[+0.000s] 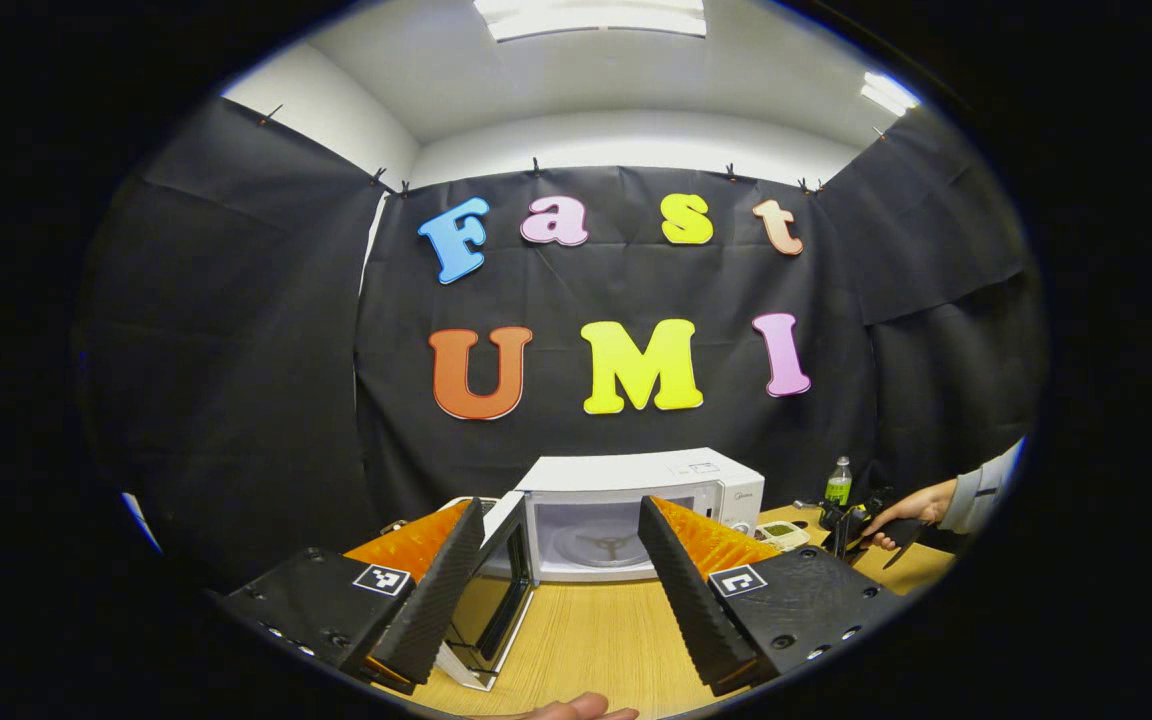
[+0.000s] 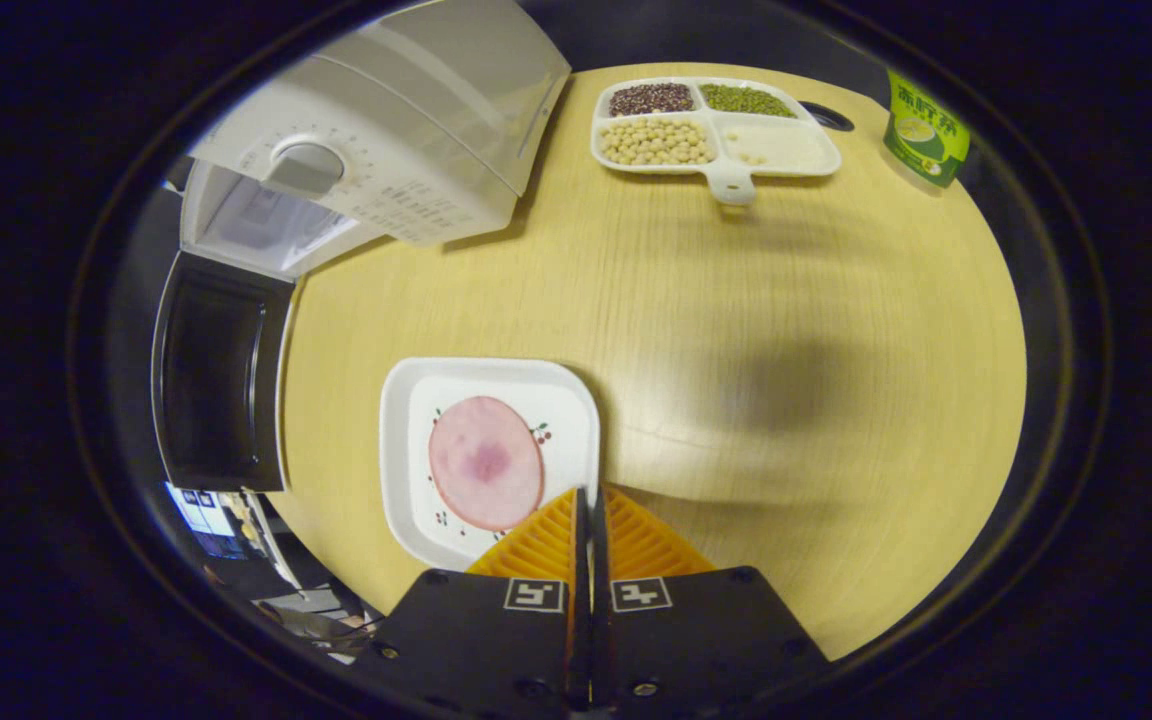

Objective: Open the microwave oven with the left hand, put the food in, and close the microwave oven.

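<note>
Your left gripper (image 1: 561, 590) hangs with jaws spread wide and holding nothing, pointed at the microwave (image 1: 636, 510), whose door (image 1: 496, 590) stands swung open toward you. Your right gripper (image 2: 588, 500) has its jaws pressed together at the near edge of the white plate (image 2: 416, 400); whether they pinch its rim is unclear. A ham slice (image 2: 486, 462) lies on that plate, resting on the wooden surface (image 2: 736, 300) beside the open microwave.

White plate (image 2: 489, 395), pink ham (image 2: 486, 462), perhaps cherry-sprigged.
</note>
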`<state>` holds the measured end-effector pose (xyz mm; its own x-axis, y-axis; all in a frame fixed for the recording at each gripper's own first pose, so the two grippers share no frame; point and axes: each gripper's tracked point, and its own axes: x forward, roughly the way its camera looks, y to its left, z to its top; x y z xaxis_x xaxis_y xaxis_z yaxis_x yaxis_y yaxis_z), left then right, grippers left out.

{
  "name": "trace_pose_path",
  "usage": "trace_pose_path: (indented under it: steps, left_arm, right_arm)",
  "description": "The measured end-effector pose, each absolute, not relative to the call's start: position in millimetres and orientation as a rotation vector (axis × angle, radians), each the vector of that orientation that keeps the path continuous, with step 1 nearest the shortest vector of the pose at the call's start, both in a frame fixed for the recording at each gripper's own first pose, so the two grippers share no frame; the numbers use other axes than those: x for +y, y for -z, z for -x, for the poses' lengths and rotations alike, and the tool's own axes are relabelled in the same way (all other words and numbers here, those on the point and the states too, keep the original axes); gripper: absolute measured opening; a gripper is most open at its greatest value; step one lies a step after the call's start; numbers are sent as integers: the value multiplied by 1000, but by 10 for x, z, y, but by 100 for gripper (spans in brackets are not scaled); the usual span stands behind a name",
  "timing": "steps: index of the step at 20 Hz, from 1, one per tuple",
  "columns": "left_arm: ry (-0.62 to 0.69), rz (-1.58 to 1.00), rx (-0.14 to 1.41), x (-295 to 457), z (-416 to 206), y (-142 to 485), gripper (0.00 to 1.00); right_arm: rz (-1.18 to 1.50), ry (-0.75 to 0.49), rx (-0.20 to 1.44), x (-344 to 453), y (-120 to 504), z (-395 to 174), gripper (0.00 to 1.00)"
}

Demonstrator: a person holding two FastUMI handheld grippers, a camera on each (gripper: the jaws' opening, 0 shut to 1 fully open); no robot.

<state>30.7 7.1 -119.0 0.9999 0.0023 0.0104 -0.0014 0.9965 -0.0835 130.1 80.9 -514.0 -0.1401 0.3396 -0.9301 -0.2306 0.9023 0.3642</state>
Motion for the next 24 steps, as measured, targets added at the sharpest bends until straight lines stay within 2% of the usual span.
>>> trace_pose_path:
  steps: [2, 3, 4, 7, 8, 9, 11, 13, 14, 15, 16, 18, 19, 20, 21, 22, 23, 24]
  left_arm:
    - [2, 92, -10, 60, -275, 1177, 80]
    - [-2, 92, -12, 88, -271, 1165, 92]
    - [-7, 92, -14, 109, -267, 1164, 80]
    - [-9, 98, -17, 121, -265, 1180, 80]
    - [-5, 105, -14, 114, -262, 1191, 92]
    - [-4, 109, -11, 130, -255, 1207, 92]
    - [-6, 115, -11, 178, -242, 1236, 93]
    - [-5, 115, -12, 231, -213, 1258, 93]
    - [-11, 114, -12, 281, -191, 1271, 80]
    - [-16, 114, -14, 338, -175, 1278, 80]
    - [-20, 117, -18, 394, -147, 1271, 92]
    - [-25, 115, -23, 487, -98, 1286, 92]
    - [-31, 110, -24, 555, -78, 1299, 80]
    - [-37, 103, -24, 613, -68, 1316, 80]
    - [-42, 96, -21, 671, -45, 1338, 92]
    - [-48, 92, -16, 714, -32, 1372, 93]
    - [-56, 91, -10, 770, -33, 1411, 93]
    - [-62, 91, -4, 825, -18, 1445, 93]
  right_arm:
    - [-151, -497, 1650, 793, 5109, -1294, 4]
    - [-186, -500, 1642, 782, 5071, -1290, 4]
    - [-220, -504, 1632, 787, 5018, -1276, 4]
    - [-275, -490, 1610, 786, 4851, -1223, 4]
    - [-281, -495, 1600, 803, 4774, -1198, 0]
    - [-289, -503, 1588, 844, 4704, -1188, 4]
    - [-308, -522, 1567, 961, 4576, -1155, 4]
    - [-327, -549, 1554, 1127, 4469, -1111, 4]
    - [-325, -558, 1550, 1193, 4452, -1090, 4]
    - [-323, -565, 1551, 1267, 4443, -1076, 0]
    - [-335, -574, 1546, 1371, 4419, -1054, 0]
    - [-397, -583, 1534, 1619, 4359, -1021, 4]
    - [-424, -593, 1525, 1752, 4330, -1012, 4]
    - [-451, -595, 1515, 1887, 4312, -1002, 4]
    - [-478, -594, 1503, 2034, 4292, -1001, 4]
    - [-509, -591, 1492, 2170, 4271, -988, 4]
    - [-541, -587, 1481, 2310, 4262, -992, 0]
    - [-575, -582, 1467, 2440, 4264, -1000, 4]
